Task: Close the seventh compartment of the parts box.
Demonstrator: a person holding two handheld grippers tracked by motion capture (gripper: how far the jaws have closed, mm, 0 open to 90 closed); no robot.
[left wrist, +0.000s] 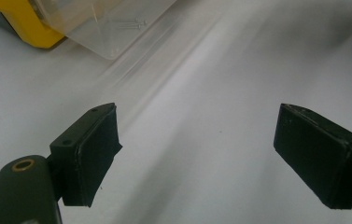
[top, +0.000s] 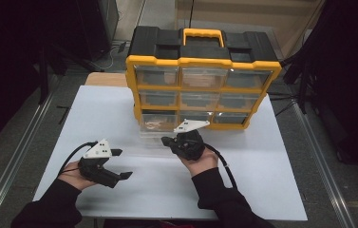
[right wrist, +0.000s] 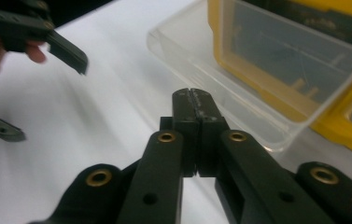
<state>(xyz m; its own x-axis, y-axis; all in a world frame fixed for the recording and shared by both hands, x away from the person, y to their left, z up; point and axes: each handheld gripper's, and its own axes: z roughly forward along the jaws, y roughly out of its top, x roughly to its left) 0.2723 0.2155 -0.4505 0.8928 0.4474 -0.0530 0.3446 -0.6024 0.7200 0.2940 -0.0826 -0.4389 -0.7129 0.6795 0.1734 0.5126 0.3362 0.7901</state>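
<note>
Shut right tool [right wrist: 196, 100] faces clear drawer [right wrist: 201, 60]; high view blurs it.

A: The high view is dim and grainy; light falls mostly on the white rectangular table top [top: 119, 118], while the floor and corners sink into near black.

B: The clear plastic drawer fronts of the yellow and black organiser case [top: 203, 61] catch pale reflections, hiding their contents.

A: In the left gripper view, the white surface glares, almost washed out, with soft grey streaks and faint shadow bands.

B: The right gripper view is blurred close up: the black two-jaw right gripper [right wrist: 195, 100] looks soft, and the transparent pulled-out drawer [right wrist: 220, 79] shines faintly at its rim.
</note>
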